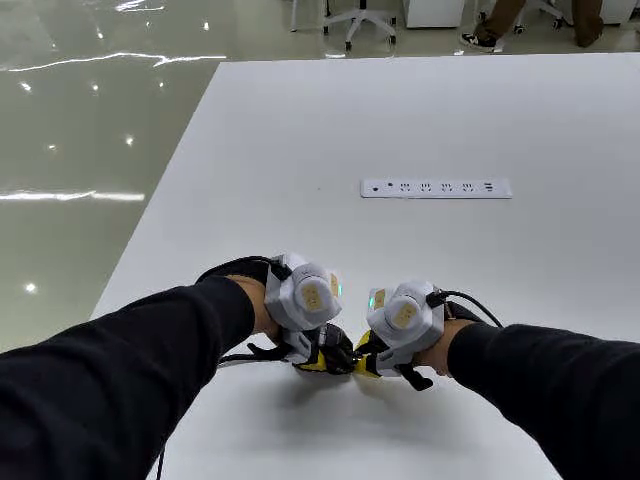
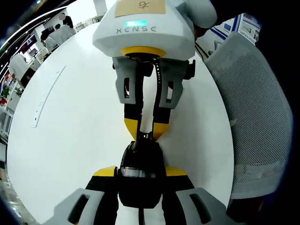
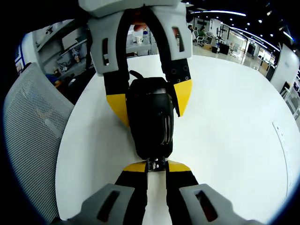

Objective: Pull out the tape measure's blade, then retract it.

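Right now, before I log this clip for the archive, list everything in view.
table: one, white, under everything
power strip: one, white, flat on the table, farther out
tape measure: one, black, over the table's near end
mesh chair: one, grey, beside the table
left gripper: one, white with yellow-tipped jaws, shut on the tape measure's case
right gripper: one, same colours, jaws shut on the blade tip
sleeves: two, black, reaching in from the near edge

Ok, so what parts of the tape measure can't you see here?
Head view: the left gripper and right gripper cover most of the tape measure.
Right gripper view: the blade is just a tip between the jaws; no numbers show.
Left gripper view: any writing on it is too dark to read.
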Demonstrator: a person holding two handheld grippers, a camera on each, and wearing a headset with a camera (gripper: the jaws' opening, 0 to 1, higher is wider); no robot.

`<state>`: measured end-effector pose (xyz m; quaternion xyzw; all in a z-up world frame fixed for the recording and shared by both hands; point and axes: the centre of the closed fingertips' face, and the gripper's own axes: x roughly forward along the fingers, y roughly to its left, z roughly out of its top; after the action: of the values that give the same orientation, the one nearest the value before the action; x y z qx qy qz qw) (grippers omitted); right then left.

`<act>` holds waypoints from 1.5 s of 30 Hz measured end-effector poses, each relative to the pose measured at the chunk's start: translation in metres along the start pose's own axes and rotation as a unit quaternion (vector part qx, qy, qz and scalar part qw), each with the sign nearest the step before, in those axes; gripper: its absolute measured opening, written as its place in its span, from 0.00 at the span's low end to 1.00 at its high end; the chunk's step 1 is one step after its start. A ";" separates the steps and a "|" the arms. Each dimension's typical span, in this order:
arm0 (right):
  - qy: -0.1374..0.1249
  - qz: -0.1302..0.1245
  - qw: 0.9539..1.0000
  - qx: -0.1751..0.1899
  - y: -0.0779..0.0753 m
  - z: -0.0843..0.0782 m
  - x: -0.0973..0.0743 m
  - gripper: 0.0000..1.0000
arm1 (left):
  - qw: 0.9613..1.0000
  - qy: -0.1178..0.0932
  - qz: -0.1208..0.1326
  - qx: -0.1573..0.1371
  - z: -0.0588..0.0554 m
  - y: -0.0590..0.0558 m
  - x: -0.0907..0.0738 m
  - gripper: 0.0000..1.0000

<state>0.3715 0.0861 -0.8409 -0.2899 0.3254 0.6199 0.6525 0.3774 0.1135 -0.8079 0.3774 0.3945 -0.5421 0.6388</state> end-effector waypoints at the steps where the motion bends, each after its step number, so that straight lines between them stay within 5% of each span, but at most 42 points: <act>1: 0.001 -0.003 1.000 -0.004 -0.001 -0.001 0.000 0.09 | 1.000 -0.003 -0.001 -0.003 0.000 0.000 0.000 0.32; 25: 0.003 -0.006 1.000 0.004 -0.003 -0.020 -0.016 0.08 | 1.000 -0.014 0.002 -0.002 0.001 0.000 0.000 0.32; 45: 0.029 -0.009 0.999 0.009 -0.012 -0.056 -0.038 0.08 | 1.000 -0.019 0.006 -0.011 0.001 0.000 0.002 0.32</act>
<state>0.3787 0.0181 -0.8466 -0.3045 0.3471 0.6022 0.6513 0.3780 0.1119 -0.8088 0.3625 0.3860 -0.5411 0.6533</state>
